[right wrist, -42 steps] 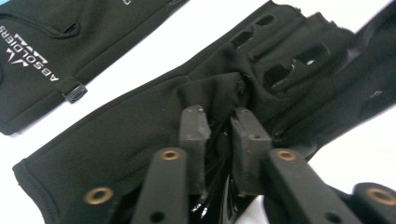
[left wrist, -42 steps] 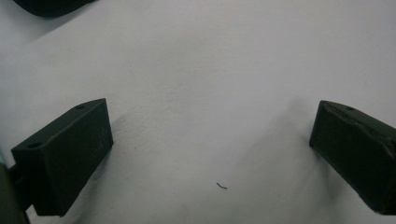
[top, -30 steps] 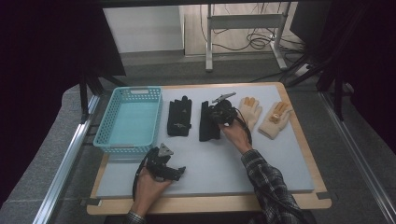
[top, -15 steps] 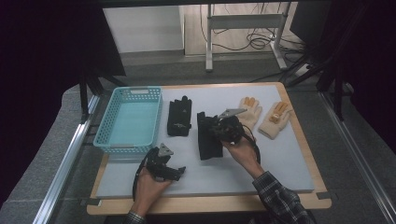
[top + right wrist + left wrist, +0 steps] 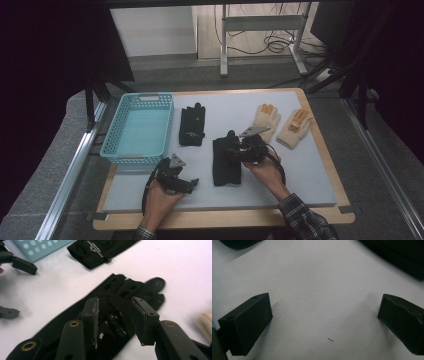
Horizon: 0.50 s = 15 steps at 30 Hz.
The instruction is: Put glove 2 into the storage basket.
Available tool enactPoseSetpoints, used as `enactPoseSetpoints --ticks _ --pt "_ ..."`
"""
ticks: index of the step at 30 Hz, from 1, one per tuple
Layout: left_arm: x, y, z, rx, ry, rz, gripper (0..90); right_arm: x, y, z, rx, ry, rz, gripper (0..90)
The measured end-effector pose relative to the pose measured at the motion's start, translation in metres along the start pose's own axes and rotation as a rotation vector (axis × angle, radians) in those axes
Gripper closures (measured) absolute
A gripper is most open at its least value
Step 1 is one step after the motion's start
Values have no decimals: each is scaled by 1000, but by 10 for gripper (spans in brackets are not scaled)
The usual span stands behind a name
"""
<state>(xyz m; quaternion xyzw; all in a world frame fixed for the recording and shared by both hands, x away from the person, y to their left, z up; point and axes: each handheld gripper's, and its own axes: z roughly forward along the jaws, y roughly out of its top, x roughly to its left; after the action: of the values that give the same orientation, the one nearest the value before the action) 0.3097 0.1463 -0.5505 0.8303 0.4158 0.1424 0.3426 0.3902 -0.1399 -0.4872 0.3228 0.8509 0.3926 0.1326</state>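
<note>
A basket [image 5: 137, 130] lies left of two gloves [image 5: 192, 125], two more gloves [image 5: 295, 127] right.

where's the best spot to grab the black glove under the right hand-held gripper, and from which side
Probably the black glove at its palm, coming from above: it lies flat on the table, so only a pinched-up fold gives hold. The right hand-held gripper hangs over that spot; its jaws have just been opening, not pressing the fabric.

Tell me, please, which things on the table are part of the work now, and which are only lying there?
In the work:
- right gripper, jaws just opened, above the glove
- black glove under it

Only lying there:
- second black glove
- two beige gloves
- blue basket
- left gripper, open over the bare table
</note>
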Motion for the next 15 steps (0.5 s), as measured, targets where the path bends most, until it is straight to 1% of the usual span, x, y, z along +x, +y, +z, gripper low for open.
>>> enactPoseSetpoints --ticks 1,2,5,7,12,15 --pt "0 0 0 0 0 0 0 -5 -3 -3 2 -2 6 580" --pt "0 0 0 0 0 0 0 -5 -3 -3 2 -2 6 580" --pt "0 0 0 0 0 0 0 -11 -9 -3 20 -5 11 634" --pt "0 0 0 0 0 0 0 -13 -10 -1 27 -3 10 649" --pt "0 0 0 0 0 0 0 -18 -10 3 27 -5 6 653" --pt "0 0 0 0 0 0 0 -19 -6 6 20 2 8 652"
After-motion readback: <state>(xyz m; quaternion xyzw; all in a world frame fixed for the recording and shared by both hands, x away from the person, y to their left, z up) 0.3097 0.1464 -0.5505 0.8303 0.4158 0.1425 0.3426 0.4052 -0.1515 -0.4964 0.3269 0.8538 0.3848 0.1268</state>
